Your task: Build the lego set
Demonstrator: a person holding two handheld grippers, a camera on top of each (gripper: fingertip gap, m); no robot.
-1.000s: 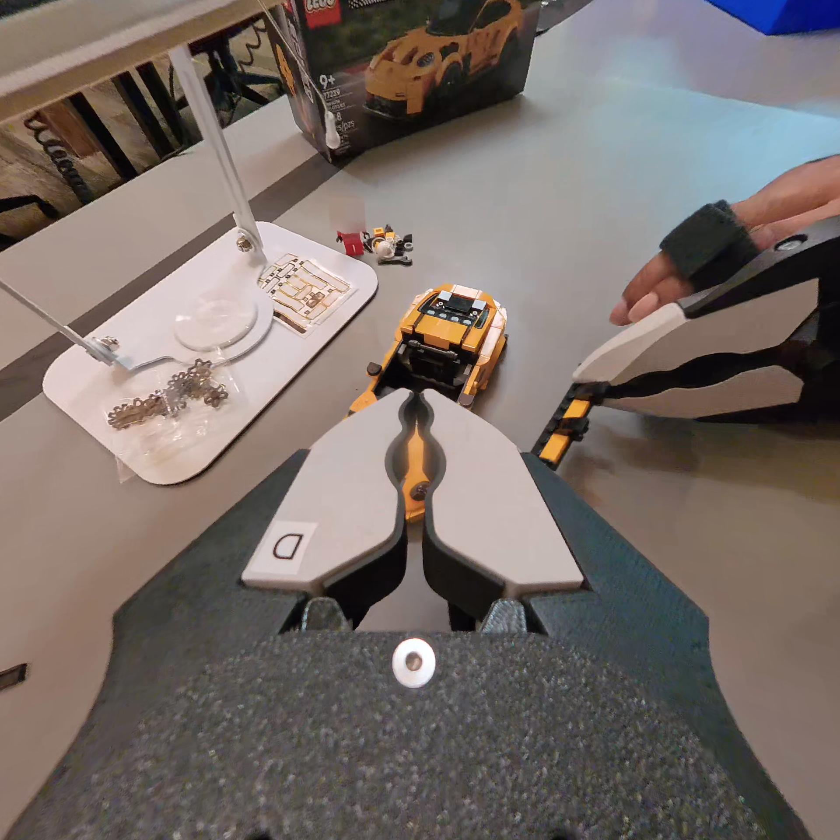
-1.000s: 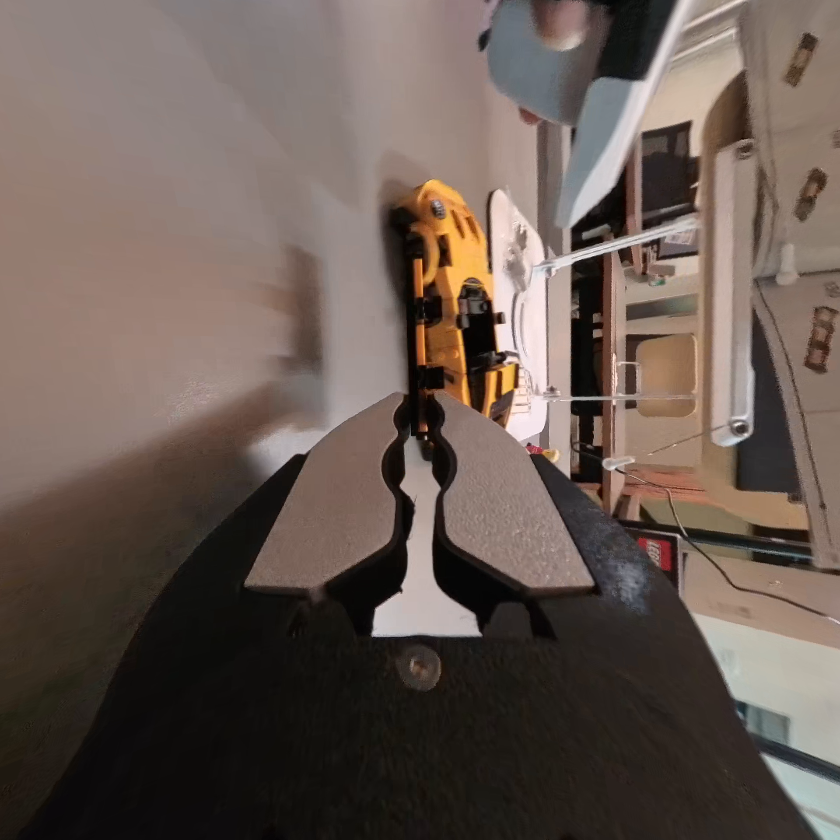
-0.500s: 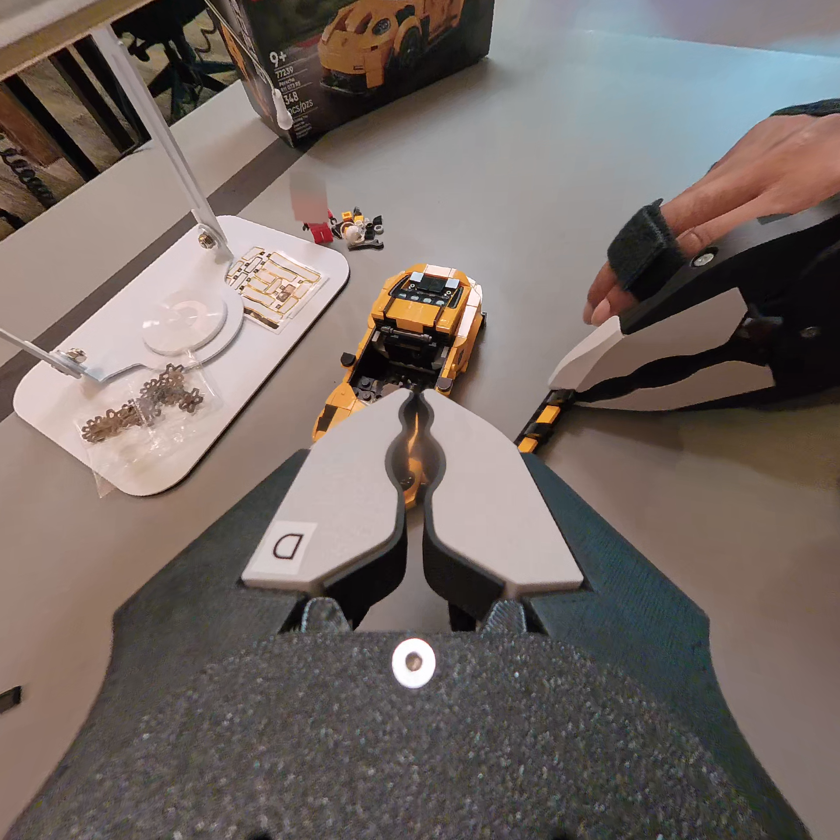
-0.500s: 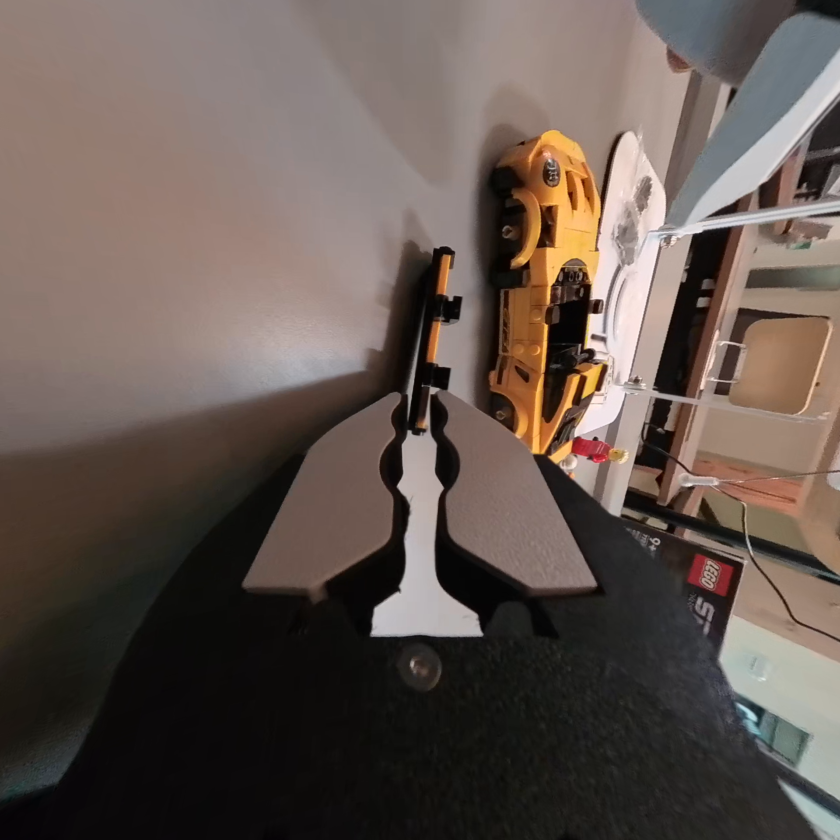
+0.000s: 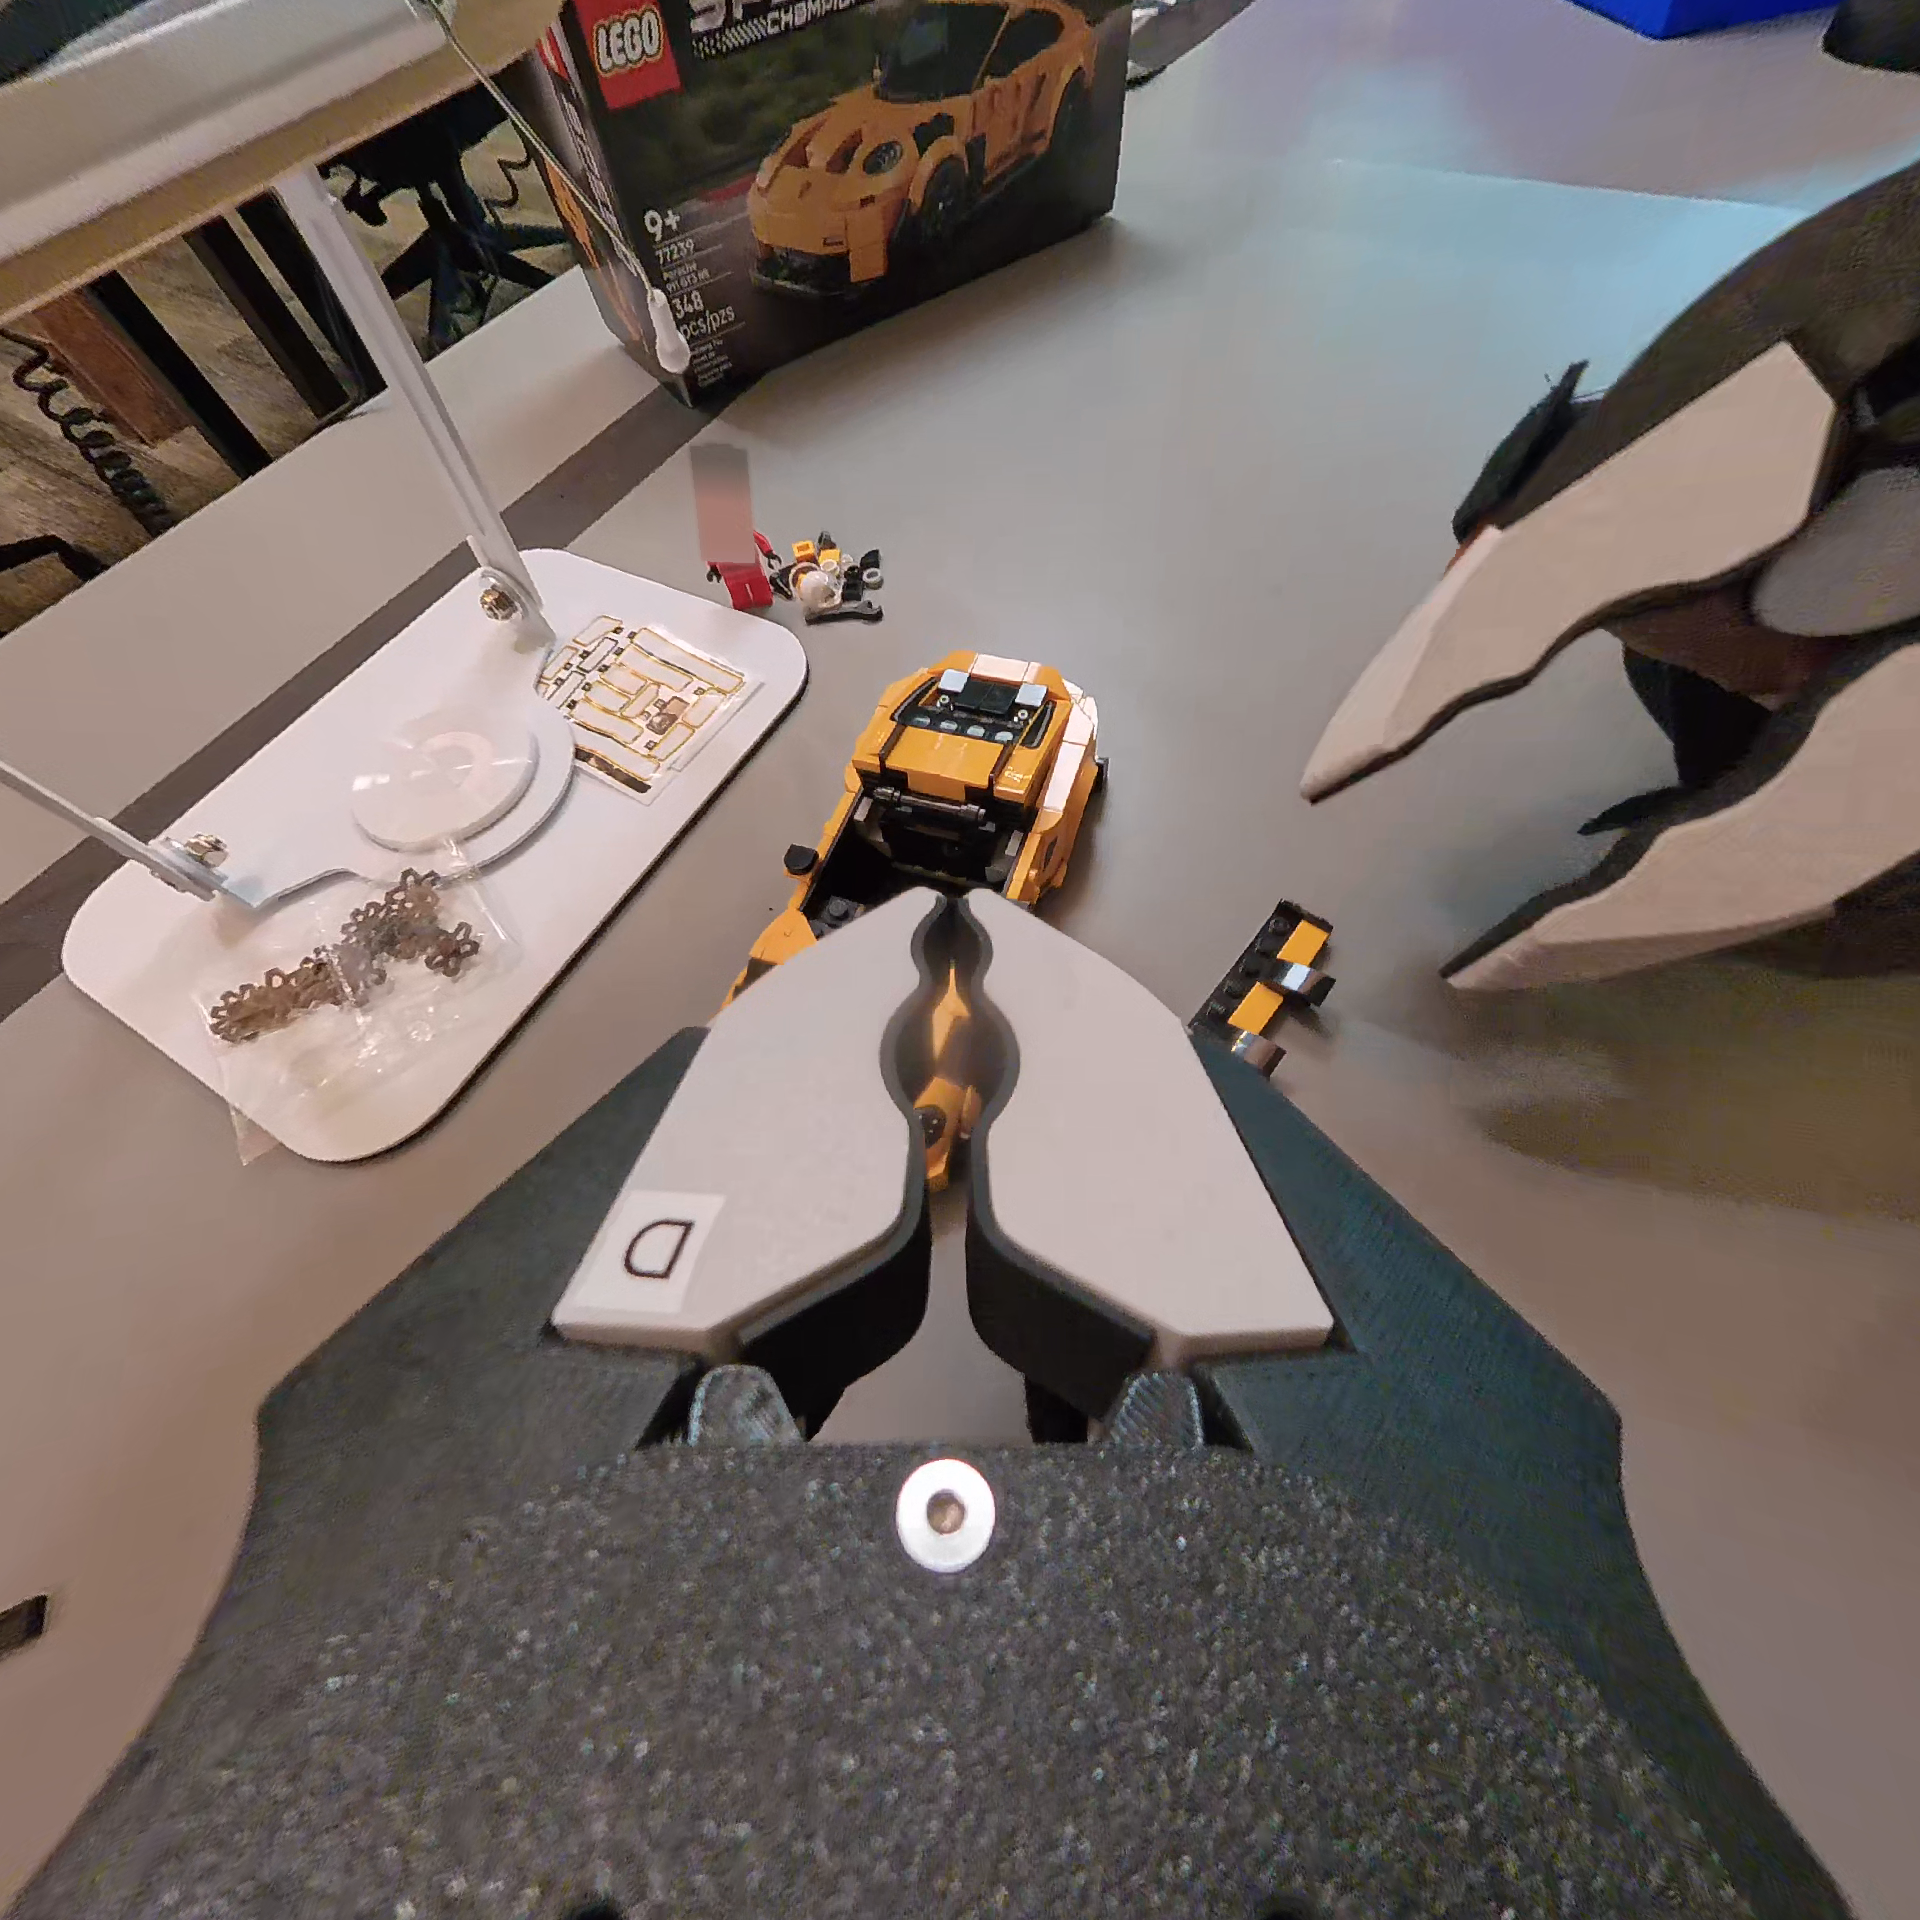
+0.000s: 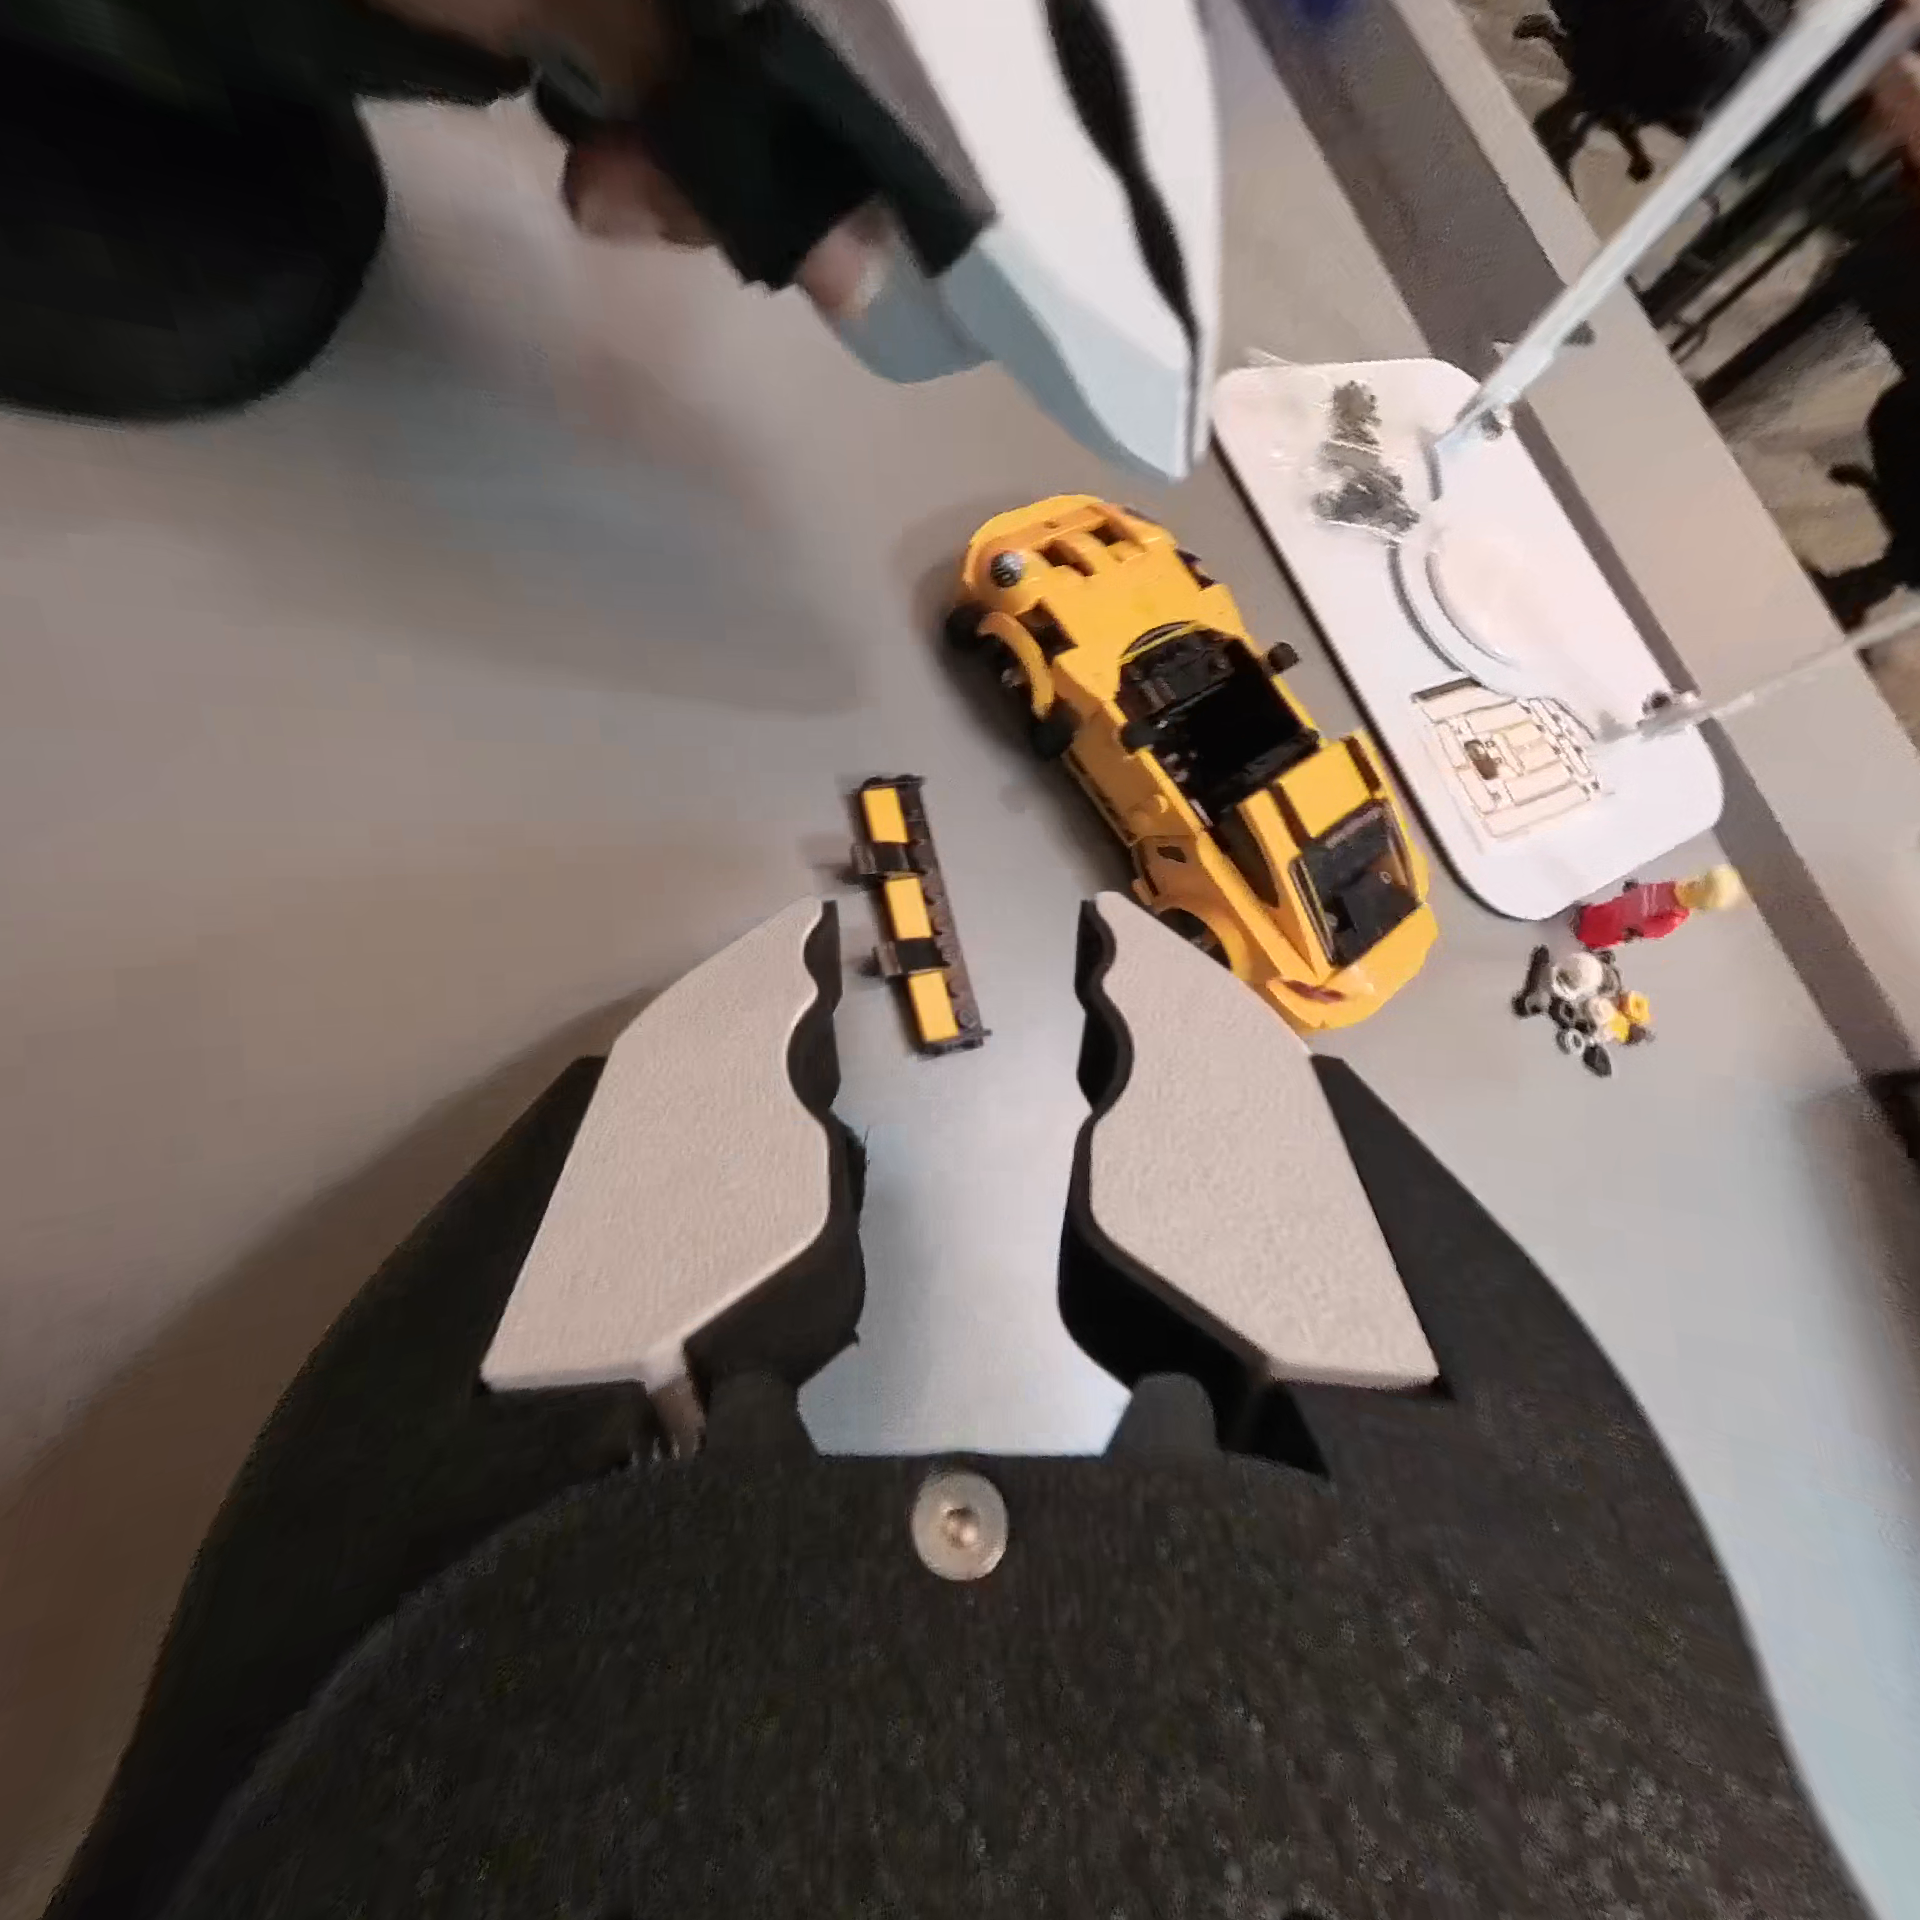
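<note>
Spoiler strip (image 6: 916,912) just beyond parted fingers (image 6: 727,1049).

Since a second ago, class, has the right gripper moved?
Yes: the right gripper opened and lifted away from the car, leaving the strip beside it.

Yellow-and-black car (image 6: 1195,769), black strip with yellow tiles (image 6: 914,914), white base plate (image 6: 1538,727), grey table (image 6: 520,675)

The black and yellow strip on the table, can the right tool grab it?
Probably yes. The right tool is open, and the strip lies flat and alone just ahead of its tips, apart from the yellow car. Nothing blocks it.
</note>
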